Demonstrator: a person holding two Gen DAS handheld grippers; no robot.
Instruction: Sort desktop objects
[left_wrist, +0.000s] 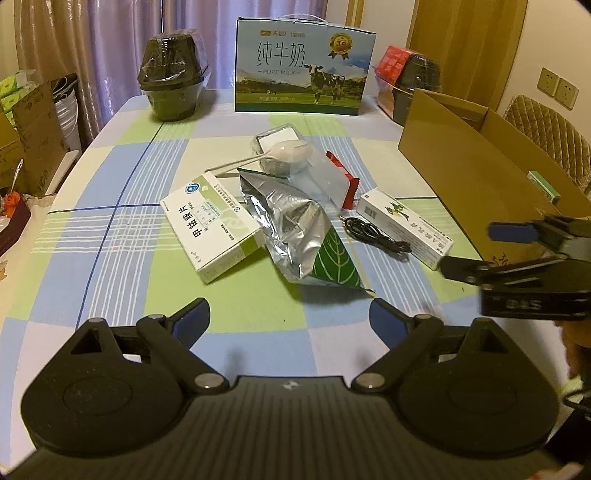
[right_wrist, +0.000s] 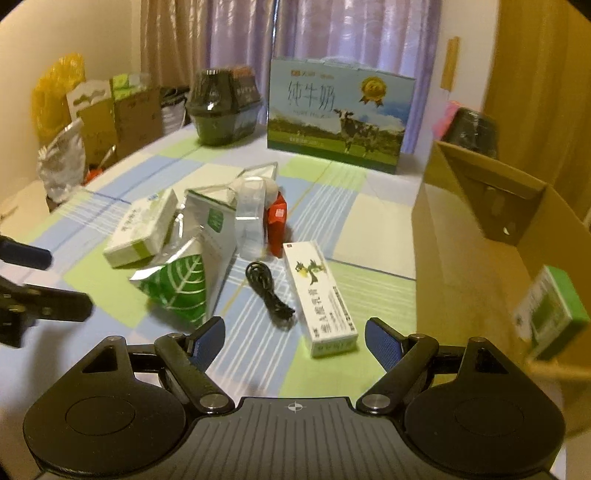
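Nearest in the left wrist view, the left gripper (left_wrist: 290, 317) hovers over the checked tablecloth (left_wrist: 110, 236) with its blue-padded fingers spread wide and nothing between them. The right gripper (right_wrist: 294, 338) is likewise spread apart and empty above the cloth; in the left view it shows at the right edge, just in front of the cardboard box (left_wrist: 476, 173).

Just beyond the left gripper lies a silver foil pouch with a green leaf print (left_wrist: 306, 236), crumpled and tilted. Its left side touches a white and green medicine box (left_wrist: 212, 225) lying flat. To the right of the pouch a coiled black cable (left_wrist: 373, 234) lies beside a long white ointment box (left_wrist: 404, 227), which sits near the foot of the cardboard box. Inside that open box a small green and white carton (right_wrist: 550, 314) rests against the wall.

Further back, a clear plastic packet (left_wrist: 325, 177) overlaps a red sachet (left_wrist: 347, 184), and a white plastic spoon (left_wrist: 273, 157) rests across a small wrapped container (left_wrist: 275, 144).

At the far edge stand a pure milk carton (left_wrist: 304, 64) with a cow picture, and a dark wrapped tub (left_wrist: 173, 79) to its left
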